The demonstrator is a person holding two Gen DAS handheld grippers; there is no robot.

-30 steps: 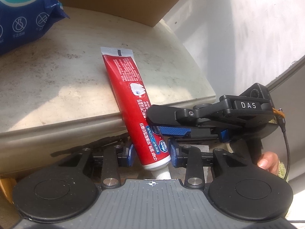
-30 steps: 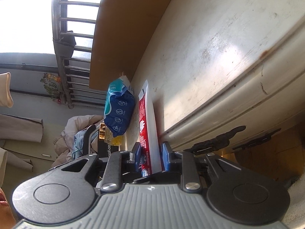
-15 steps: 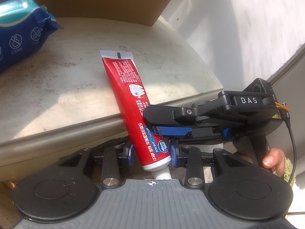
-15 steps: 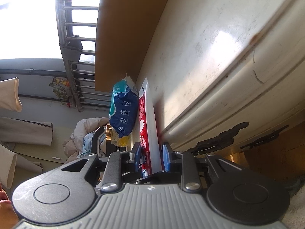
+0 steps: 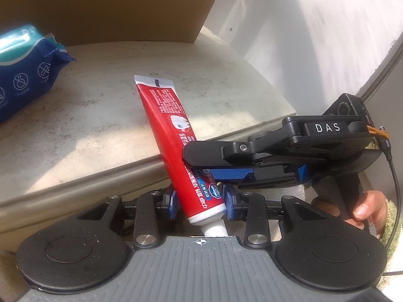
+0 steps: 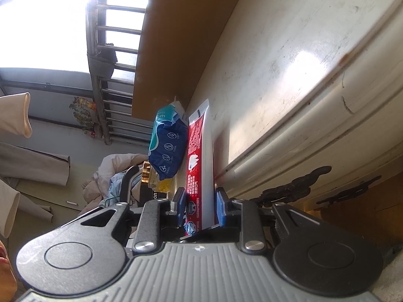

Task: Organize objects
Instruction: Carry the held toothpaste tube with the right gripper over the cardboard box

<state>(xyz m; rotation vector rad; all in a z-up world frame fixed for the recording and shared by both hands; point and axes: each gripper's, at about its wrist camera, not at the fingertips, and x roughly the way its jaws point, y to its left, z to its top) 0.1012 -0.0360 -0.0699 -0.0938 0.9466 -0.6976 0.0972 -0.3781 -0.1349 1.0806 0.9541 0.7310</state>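
Pale, stained stone surface [image 5: 83,125] with a cardboard box [image 5: 100,7] along its far edge, white wall to the right, barred window [image 6: 113,50] behind. My left claw [image 5: 200,201] and right claw [image 6: 200,207] both pinch the red toothpaste tube [image 5: 173,141] over the near edge; wipes pack [image 5: 22,70] unsorted; task barely begun

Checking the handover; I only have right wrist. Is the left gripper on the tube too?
Observer: Yes. Left gripper is shut on the tube near its cap end.
Operator: Where's right relative to it?
Observer: Right gripper comes in from the side and clamps just above left's pads.
Operator: Which way does the cap point?
Observer: Cap points back at the left gripper's body; the crimped end points toward the box.
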